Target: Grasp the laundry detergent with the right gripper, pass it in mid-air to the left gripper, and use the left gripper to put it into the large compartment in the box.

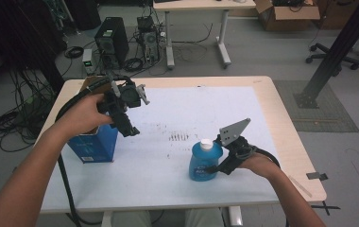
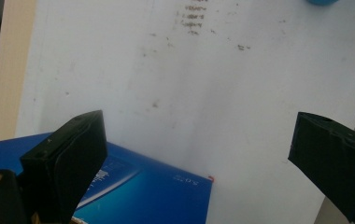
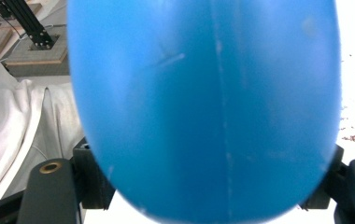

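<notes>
We see a room with a grey floor (image 1: 262,52) that holds a second table (image 1: 201,5) at the far side, a cardboard box (image 1: 288,14) at the far right, a black computer tower (image 1: 111,40) among loose cables at the far left, and a black metal post (image 1: 338,47) slanting down at the right. Nearer to us stands the wooden table (image 1: 288,137), most of its top covered by a white sheet (image 1: 177,113) with a patch of small dark marks near its middle. At the left edge of the sheet sits a blue box (image 1: 95,144); in the left gripper view its near part is cut off by the frame. The blue bottle (image 1: 205,161) with its white cap stands upright near the right of the sheet's near half. The right gripper (image 1: 215,168) comes at it level from the right, its jaws set on either side of the bottle's body and, as far as we can tell, pressing on it; in the right gripper view the bottle (image 3: 203,107) is blurred and hides the jaw tips. The left gripper (image 1: 131,130) is held above the blue box, its jaws wide apart with nothing between them.
</notes>
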A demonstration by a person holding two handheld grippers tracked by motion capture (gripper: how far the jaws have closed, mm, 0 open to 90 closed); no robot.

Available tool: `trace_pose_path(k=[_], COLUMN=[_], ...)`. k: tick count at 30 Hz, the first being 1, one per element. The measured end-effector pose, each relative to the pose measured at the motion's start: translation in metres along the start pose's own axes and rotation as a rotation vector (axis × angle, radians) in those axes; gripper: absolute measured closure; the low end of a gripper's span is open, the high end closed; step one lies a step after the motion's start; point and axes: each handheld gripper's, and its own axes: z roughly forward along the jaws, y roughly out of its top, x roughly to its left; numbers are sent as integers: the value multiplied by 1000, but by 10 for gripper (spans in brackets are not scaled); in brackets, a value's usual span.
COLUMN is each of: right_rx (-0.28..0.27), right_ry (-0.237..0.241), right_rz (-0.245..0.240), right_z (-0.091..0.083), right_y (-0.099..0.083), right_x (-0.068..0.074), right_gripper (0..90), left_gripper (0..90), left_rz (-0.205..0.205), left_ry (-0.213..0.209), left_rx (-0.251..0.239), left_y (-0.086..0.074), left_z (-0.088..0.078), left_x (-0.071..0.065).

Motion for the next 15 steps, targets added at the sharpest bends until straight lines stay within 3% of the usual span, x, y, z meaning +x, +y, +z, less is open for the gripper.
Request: trace_pose_path(k=[15], right_rx=[-2], right_ry=[26], right_rz=[-15], right_z=[1], right_y=[-1], right_x=[0], right_gripper=[351], left_gripper=[48], left_rz=[1], left_ry=[-1], left_rx=[6], left_y=[0], left_z=[0], left_x=[0])
